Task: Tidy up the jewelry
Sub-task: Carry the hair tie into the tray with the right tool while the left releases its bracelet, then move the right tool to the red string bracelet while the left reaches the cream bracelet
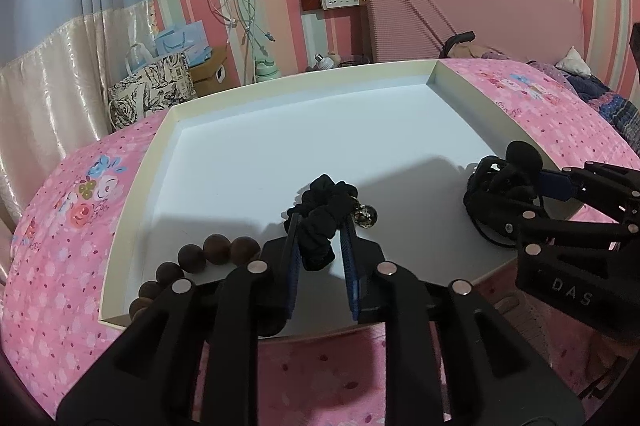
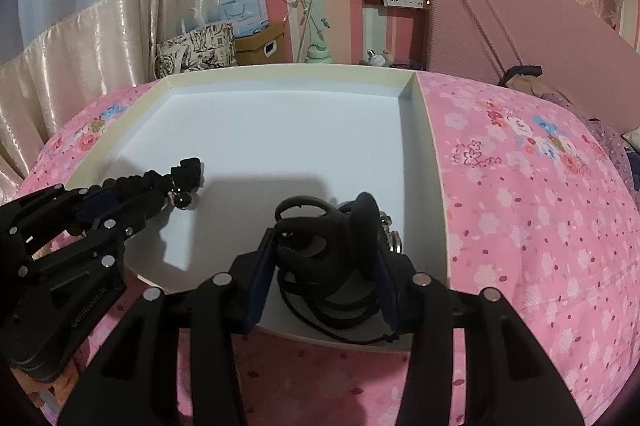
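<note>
Left gripper (image 1: 320, 226) clamps scrunchie (image 1: 320, 218) — inside tray (image 1: 280, 145).

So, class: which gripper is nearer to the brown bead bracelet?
Left. The left gripper is just right of the brown bead bracelet, gripping a black scrunchie; the right gripper is across the tray.

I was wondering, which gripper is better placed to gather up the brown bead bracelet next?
Probably the left. The brown bead bracelet lies right beside the left gripper, though it would first have to release the black scrunchie. The right gripper is across the white tray, closed on black hair ties.
</note>
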Tool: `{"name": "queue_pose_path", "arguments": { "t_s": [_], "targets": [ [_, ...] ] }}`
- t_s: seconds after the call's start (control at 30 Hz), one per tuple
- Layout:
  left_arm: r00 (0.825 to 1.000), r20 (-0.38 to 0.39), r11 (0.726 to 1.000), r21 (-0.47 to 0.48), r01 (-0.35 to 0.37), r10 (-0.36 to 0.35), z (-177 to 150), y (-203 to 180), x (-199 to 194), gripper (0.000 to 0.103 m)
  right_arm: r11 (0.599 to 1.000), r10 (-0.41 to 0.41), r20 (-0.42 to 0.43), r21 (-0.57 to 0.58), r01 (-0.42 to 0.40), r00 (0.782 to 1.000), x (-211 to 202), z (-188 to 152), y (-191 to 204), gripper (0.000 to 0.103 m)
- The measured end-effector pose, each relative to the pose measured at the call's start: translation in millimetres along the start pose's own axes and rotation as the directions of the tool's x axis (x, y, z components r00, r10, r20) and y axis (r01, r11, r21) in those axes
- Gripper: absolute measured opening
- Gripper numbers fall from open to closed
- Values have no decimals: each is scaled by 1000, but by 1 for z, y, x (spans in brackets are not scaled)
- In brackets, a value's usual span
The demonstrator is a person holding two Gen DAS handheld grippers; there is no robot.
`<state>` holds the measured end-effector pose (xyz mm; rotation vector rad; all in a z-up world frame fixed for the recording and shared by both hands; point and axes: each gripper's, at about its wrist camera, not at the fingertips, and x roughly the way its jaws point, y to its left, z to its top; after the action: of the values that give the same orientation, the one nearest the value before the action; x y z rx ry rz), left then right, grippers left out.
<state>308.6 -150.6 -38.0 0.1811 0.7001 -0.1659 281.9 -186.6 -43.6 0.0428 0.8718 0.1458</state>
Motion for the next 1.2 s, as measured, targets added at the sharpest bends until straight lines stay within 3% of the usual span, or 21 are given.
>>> {"name": "queue_pose_path", "arguments": {
  "t_s": [0.23,0.33,0.47,0.53,0.6,0.77,0.97,1.03,1.07,1.2],
  "targets": [
    [1000,2,1000,-6,4,-4,-1,2,-1,19,1000,5,4,7,-5,1000,-1,0,-1,46],
    [1000,-5,1000,-21,6,-6,-1,5,1,36,1000,12,6,12,-12,1000,-2,-1,-3,46],
    [1000,-2,999,-39,18,-18,-2,8,0,39,999,38,22,22,-39,999,-6,0,-5,47],
    [999,13,998,-42,39,-38,-2,9,-3,42,997,72,38,37,-73,997,-10,0,-7,53],
    [997,41,996,-59,70,-68,-2,13,-9,51,994,98,61,49,-101,993,-17,1,-8,55],
    [990,109,988,-111,105,-93,7,32,-37,62,990,118,121,61,-126,986,-40,7,-12,58],
    [980,199,982,-182,45,-9,19,78,-85,70,984,126,185,100,-146,975,-65,7,-30,60],
    [975,221,979,-200,33,12,19,96,-102,78,988,103,194,93,-123,976,-70,7,-33,60],
    [974,226,980,-198,19,27,17,102,-107,82,989,92,198,97,-113,976,-72,7,-36,60],
    [968,227,990,-118,-83,108,-4,124,-127,83,988,78,219,117,-106,973,-82,9,-48,60]
  ]
}}
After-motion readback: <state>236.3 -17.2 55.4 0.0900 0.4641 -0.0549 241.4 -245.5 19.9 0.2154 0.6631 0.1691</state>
